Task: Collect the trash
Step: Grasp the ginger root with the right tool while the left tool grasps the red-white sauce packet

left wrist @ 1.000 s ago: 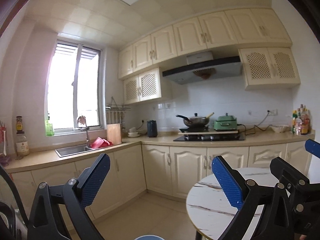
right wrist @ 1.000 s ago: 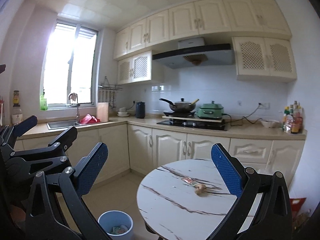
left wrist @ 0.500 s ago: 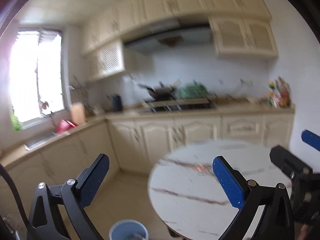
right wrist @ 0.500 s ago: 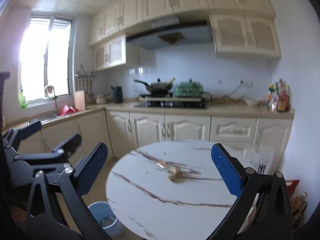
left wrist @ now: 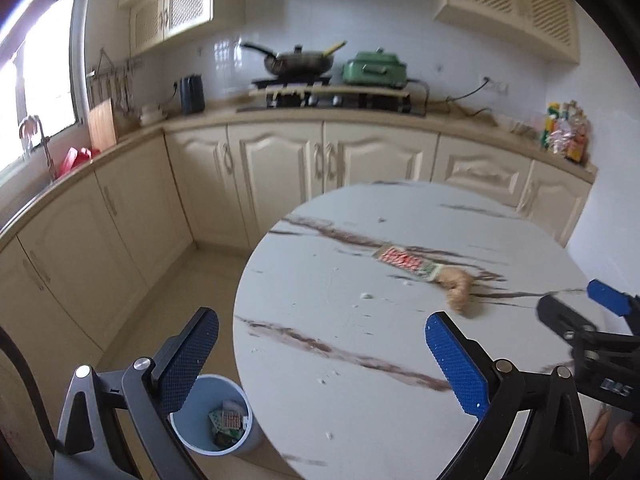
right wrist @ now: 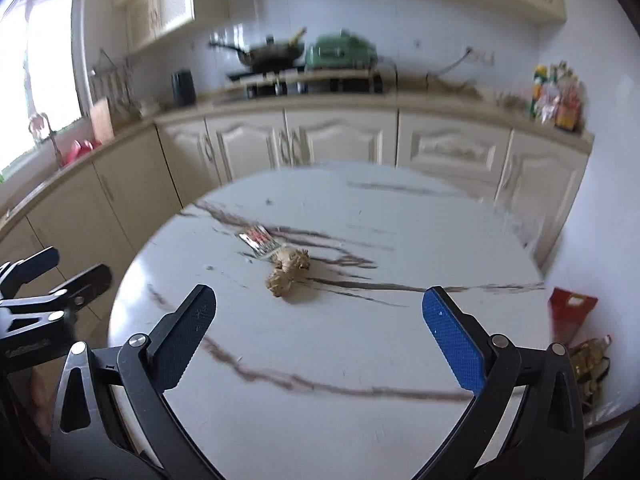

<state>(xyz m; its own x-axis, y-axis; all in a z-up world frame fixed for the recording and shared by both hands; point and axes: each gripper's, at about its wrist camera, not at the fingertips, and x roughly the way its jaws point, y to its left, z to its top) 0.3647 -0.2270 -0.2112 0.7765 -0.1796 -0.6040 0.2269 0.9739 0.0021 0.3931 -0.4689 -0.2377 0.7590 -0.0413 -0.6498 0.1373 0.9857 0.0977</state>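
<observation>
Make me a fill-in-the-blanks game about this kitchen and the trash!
1. The wrapper and the ginger root lie on the round ____ table.
2. Both the left gripper and the right gripper are ____.
3. The blue bin stands on the ____.
4. On the stove sits a black ____ beside the green pot.

Missing words: marble; open; floor; wok
</observation>
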